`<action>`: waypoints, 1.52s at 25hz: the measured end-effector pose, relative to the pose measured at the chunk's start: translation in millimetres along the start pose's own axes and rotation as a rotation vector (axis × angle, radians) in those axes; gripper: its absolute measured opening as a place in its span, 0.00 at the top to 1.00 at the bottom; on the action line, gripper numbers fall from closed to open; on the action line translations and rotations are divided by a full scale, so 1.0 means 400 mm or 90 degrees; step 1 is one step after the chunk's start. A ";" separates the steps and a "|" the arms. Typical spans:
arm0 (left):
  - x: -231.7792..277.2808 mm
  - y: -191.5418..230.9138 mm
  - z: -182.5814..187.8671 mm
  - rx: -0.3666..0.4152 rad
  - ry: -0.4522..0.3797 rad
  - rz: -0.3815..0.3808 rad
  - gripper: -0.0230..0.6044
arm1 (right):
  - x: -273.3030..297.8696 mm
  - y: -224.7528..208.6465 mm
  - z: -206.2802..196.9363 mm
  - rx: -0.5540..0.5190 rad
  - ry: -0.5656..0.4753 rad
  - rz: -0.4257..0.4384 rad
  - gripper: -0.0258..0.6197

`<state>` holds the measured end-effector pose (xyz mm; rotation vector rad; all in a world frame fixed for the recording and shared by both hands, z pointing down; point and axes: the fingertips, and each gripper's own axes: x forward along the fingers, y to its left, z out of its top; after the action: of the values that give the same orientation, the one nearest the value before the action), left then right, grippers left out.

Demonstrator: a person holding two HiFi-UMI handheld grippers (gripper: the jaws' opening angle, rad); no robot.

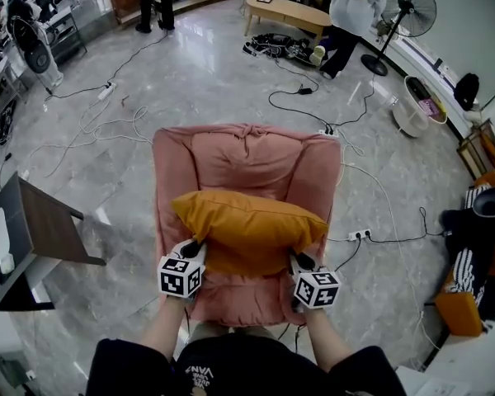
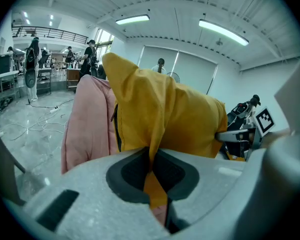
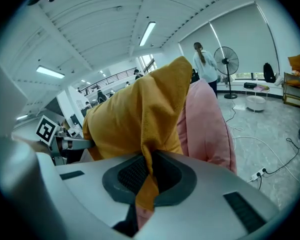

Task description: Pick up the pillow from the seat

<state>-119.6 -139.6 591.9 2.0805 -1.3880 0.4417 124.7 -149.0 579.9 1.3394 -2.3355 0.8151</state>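
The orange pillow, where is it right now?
In the head view the orange pillow is at centre frame, over the front of the pink seat. The left gripper and right gripper pinch its near corners.

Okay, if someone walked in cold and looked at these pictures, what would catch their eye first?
The mustard-yellow pillow stands out first, lying across the pink armchair in the middle of the grey floor. The left tongs and the right tongs are each shut on a near corner of it, pinching the fabric. Behind the chair, black cables trail across the floor.
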 end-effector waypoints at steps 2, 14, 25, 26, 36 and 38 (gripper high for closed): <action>-0.017 -0.004 -0.001 -0.001 -0.001 0.000 0.92 | -0.013 0.011 0.003 -0.006 0.002 0.004 0.92; -0.096 -0.043 0.092 0.012 -0.066 -0.020 0.93 | -0.091 0.055 0.102 -0.027 -0.051 0.003 0.92; -0.216 -0.054 0.270 0.028 -0.179 -0.016 0.93 | -0.177 0.154 0.309 -0.067 -0.184 0.028 0.92; -0.229 -0.056 0.287 0.033 -0.189 -0.018 0.93 | -0.186 0.164 0.328 -0.069 -0.197 0.029 0.92; -0.321 -0.074 0.415 0.068 -0.265 -0.029 0.93 | -0.254 0.226 0.450 -0.084 -0.286 0.036 0.93; -0.336 -0.077 0.435 0.075 -0.278 -0.032 0.93 | -0.262 0.236 0.466 -0.086 -0.297 0.037 0.93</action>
<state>-153.8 -145.3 372.4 2.4008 -1.5760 0.0439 96.5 -156.7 348.1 1.5381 -2.7295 0.3740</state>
